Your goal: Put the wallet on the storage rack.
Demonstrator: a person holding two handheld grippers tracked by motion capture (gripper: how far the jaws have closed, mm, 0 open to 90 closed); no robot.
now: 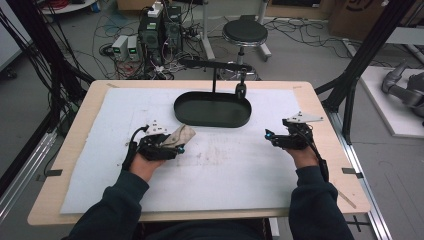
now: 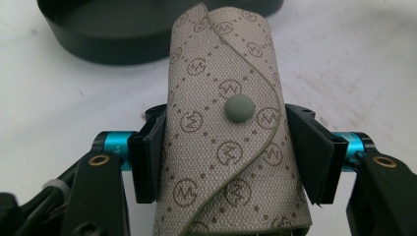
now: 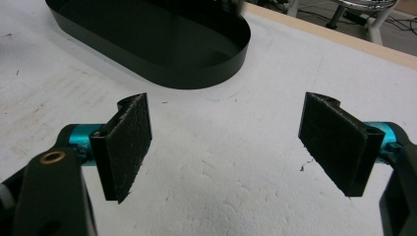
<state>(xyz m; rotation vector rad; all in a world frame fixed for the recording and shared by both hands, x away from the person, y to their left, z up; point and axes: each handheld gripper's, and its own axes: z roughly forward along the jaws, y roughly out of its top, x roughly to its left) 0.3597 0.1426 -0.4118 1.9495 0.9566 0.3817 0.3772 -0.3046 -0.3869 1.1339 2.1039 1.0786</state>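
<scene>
Left claw (image 2: 231, 147) pinching a beige patterned pouch (image 2: 228, 142) from both sides, pouch upright between the pads, lifted off the white mat (image 1: 225, 165), just short of the black oval tray (image 1: 212, 109). Right claw (image 3: 226, 142) spread wide, well apart.

dim, even overhead light, soft shadows, slightly soft and grainy throughout.
</scene>
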